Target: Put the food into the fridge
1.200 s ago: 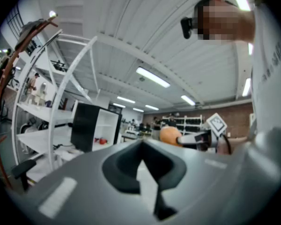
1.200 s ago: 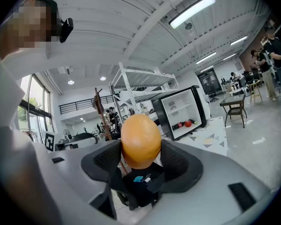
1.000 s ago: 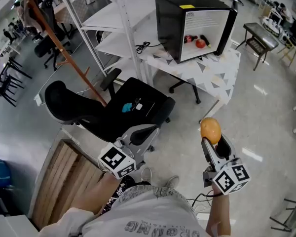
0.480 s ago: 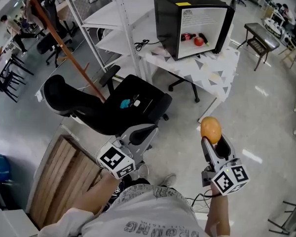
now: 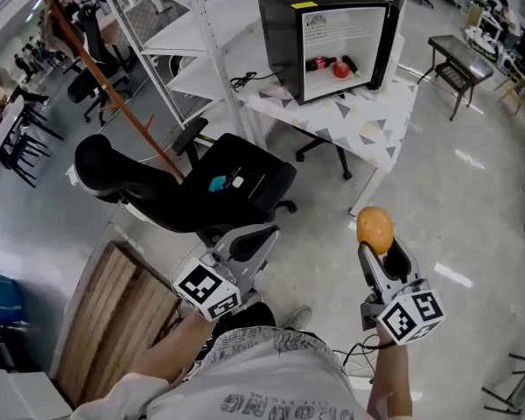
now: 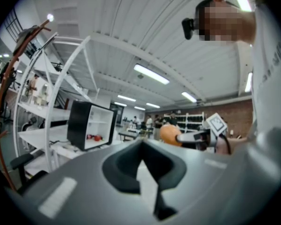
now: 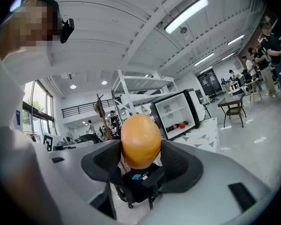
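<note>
My right gripper (image 5: 376,241) is shut on an orange fruit (image 5: 374,229), held upright over the floor at the lower right; in the right gripper view the orange fruit (image 7: 140,141) fills the gap between the jaws. My left gripper (image 5: 255,237) is shut with nothing in it, pointing towards a black office chair (image 5: 201,191). A small black fridge (image 5: 319,38) with its door open stands on a white table (image 5: 367,116) at the top centre. Red food items (image 5: 330,66) lie on its bottom shelf. The fridge (image 6: 90,123) also shows in the left gripper view.
A white metal rack (image 5: 197,55) stands left of the table. A wooden crate (image 5: 114,322) lies at the lower left. A dark bench (image 5: 459,68) stands at the far right. Desks and chairs fill the upper left. Grey floor lies between me and the table.
The view has shifted: the fridge and table now sit further left and nearer. Both grippers keep their pose, and the orange fruit stays in the right one.
</note>
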